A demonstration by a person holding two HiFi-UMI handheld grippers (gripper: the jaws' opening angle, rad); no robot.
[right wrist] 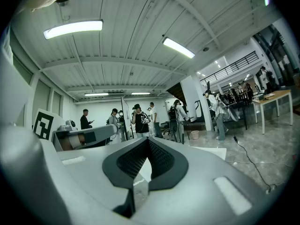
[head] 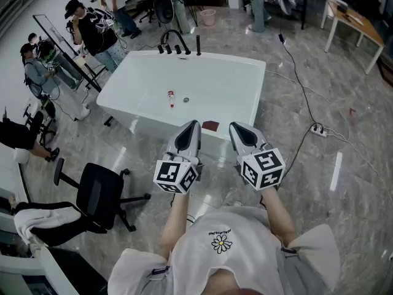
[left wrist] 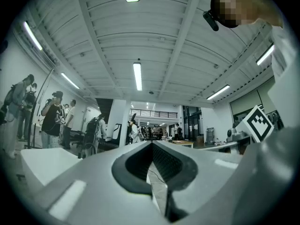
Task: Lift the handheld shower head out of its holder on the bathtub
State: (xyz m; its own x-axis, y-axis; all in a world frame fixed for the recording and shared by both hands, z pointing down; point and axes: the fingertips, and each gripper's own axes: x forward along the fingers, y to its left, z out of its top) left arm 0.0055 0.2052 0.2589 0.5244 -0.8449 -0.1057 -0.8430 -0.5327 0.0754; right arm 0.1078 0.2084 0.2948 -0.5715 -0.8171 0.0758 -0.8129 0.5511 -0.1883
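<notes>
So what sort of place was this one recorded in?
Probably an open office or lab hall, not a bathroom: the bathtub stands among an office chair, a table and people.

The left hand-held gripper (left wrist: 152, 144) points out level across a large hall, its 2 grey jaws closed tip to tip with nothing between them; only the dark ribbed pads show in the hollow behind the tips. Overhead runs a ribbed white ceiling with a strip light (left wrist: 137, 76). At the left stands a person in a black shirt (left wrist: 50, 121) among others. A marker cube (left wrist: 257, 123) shows at the right.
</notes>
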